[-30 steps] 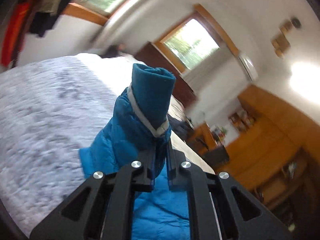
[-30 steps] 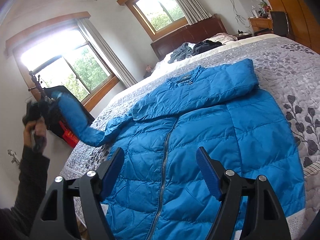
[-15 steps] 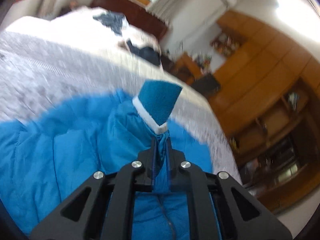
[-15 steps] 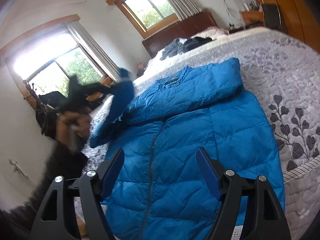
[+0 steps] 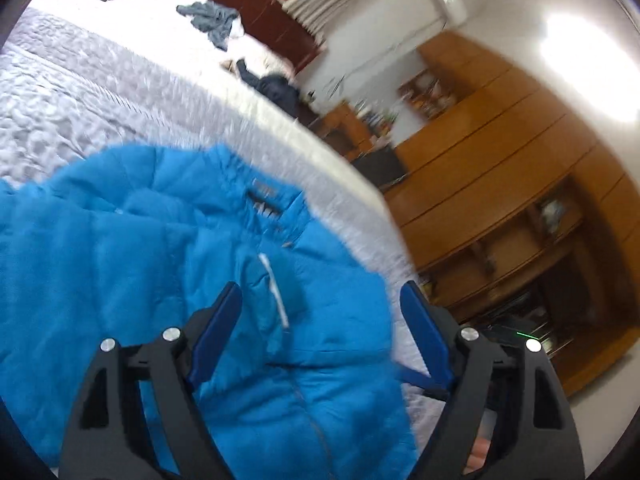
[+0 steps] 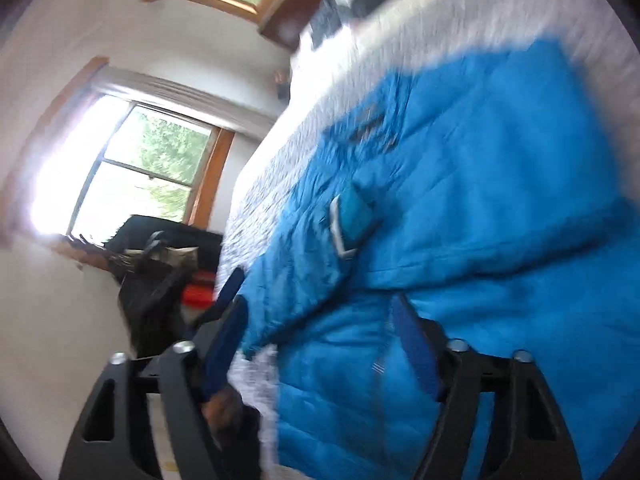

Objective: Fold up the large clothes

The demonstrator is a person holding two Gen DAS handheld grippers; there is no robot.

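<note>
A big blue puffer jacket (image 5: 132, 264) lies spread front-up on the bed, zipper running down its middle. One sleeve is folded across the chest, and its teal cuff (image 5: 288, 284) with a white edge rests there loose. My left gripper (image 5: 320, 312) hangs open just above that cuff, nothing between its fingers. In the right wrist view the same jacket (image 6: 500, 184) fills the right side, the cuff (image 6: 354, 220) lying on the folded sleeve. My right gripper (image 6: 320, 324) is open over the jacket's lower left part, near the bed's edge. Both views are motion-blurred.
The grey patterned bedspread (image 5: 80, 92) surrounds the jacket. Dark clothes (image 5: 212, 20) lie near the wooden headboard (image 5: 256, 8). Wooden wardrobes and shelves (image 5: 520, 184) stand beyond the bed. A black rack with bags (image 6: 160, 264) stands under the window (image 6: 148, 164).
My left gripper swung the sleeve over the jacket's chest, opened and let the cuff drop there. My right gripper tilted and moved closer to the jacket, staying open.
</note>
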